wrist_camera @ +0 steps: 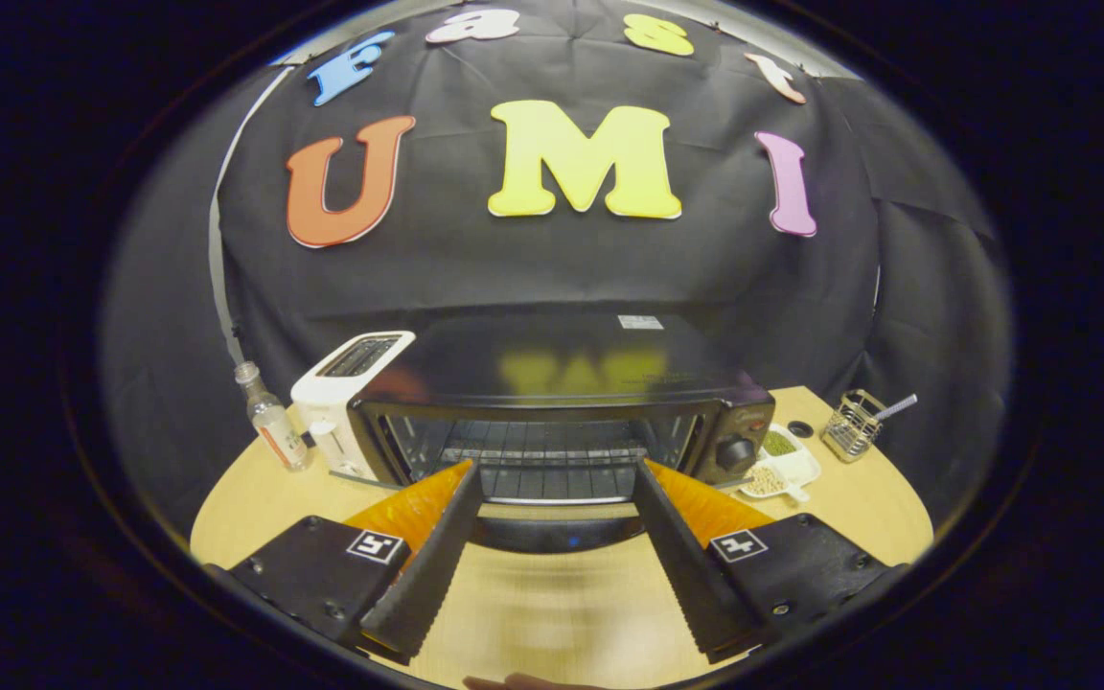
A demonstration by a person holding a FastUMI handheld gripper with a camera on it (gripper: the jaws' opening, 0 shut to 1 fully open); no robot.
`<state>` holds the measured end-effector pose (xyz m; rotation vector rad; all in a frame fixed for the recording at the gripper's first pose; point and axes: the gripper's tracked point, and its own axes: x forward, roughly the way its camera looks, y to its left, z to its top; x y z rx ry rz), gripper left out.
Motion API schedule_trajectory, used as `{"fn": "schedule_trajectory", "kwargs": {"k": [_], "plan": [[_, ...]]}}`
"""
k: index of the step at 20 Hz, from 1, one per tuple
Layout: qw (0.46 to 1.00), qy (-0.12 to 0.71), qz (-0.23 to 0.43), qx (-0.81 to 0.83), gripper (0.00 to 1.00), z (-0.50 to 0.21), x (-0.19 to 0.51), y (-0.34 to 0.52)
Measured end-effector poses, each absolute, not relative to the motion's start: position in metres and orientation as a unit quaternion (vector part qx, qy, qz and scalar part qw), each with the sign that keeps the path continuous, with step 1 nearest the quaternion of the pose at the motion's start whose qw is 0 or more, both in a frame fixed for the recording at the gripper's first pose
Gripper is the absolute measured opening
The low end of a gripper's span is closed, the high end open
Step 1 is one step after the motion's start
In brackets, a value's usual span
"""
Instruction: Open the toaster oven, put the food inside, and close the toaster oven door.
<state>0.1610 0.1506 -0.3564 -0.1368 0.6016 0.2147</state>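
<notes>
pale wood table (255, 498) bears the black toaster oven (552, 402) — tool (552, 474) spread wide before it.

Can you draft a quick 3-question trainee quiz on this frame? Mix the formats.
1. True or false: the oven door is down, with the rack in sight.
2. The gripper fingers are: A) shut on the door, B) apart with nothing between them, C) shut on the bottle.
3. Fill in: the white appliance touching the oven, on the bottle's side, is a ____.

Key
1. True. The door lies dropped forward just ahead of the fingertips.
2. B.
3. Toaster. On the other side of the oven sit a dish of grains and a wire basket.
</notes>
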Motion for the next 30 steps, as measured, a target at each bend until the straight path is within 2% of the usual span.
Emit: {"fn": "schedule_trajectory", "kwargs": {"k": [5,11,13,22,30], "plan": [[0.938,0.323,0.101,-0.078,1.00,-0.392,0.122,0.137],[0.888,0.445,0.088,-0.072,1.00,-0.487,0.083,0.117],[0.906,0.405,0.095,-0.075,1.00,-0.484,0.096,0.117],[0.909,0.395,0.110,-0.074,1.00,-0.470,0.086,0.119],[0.918,0.358,0.144,-0.091,1.00,-0.390,0.077,0.076]]}}
